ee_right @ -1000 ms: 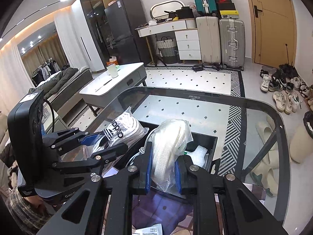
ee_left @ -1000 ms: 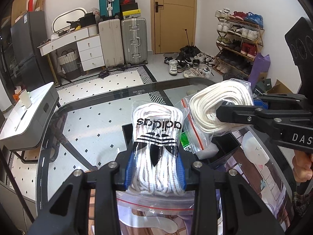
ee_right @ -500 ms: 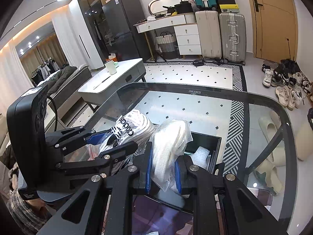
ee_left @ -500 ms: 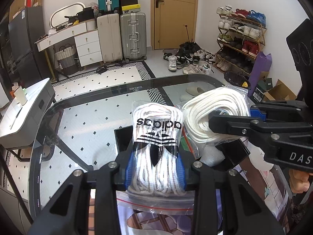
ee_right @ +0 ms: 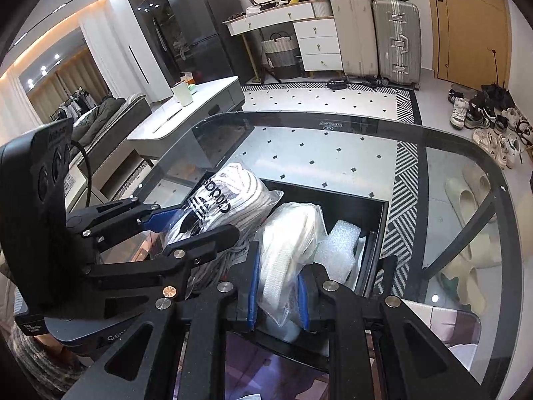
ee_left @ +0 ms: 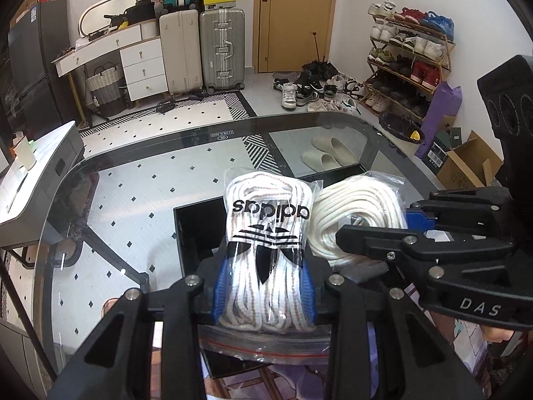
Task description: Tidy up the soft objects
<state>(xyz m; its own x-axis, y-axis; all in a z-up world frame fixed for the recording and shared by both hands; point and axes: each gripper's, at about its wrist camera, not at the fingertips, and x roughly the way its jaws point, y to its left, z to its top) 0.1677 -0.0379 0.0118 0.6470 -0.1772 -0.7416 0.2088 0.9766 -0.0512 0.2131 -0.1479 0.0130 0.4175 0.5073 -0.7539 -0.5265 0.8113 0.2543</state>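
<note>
My left gripper (ee_left: 265, 291) is shut on a clear zip bag of white laces with a black adidas logo (ee_left: 268, 233), held over a black open box (ee_left: 193, 230) on the glass table. The bag also shows in the right wrist view (ee_right: 216, 206). My right gripper (ee_right: 278, 293) is shut on a clear bag of coiled white rope (ee_right: 289, 240), right beside the laces bag; the rope bag also shows in the left wrist view (ee_left: 353, 213). Both bags hang over the box (ee_right: 376, 230), which holds white bubble wrap (ee_right: 339, 243).
The glass table (ee_right: 333, 140) has a dark rim. Beyond it lie slippers on the floor (ee_left: 328, 155), a shoe rack (ee_left: 409, 60), suitcases (ee_left: 221, 50) and a white side table (ee_right: 186, 116). A purple printed sheet (ee_right: 266, 363) lies near the box.
Both grippers, still holding their bags, have drawn closer together over the box. The views have shifted as the grippers moved.
</note>
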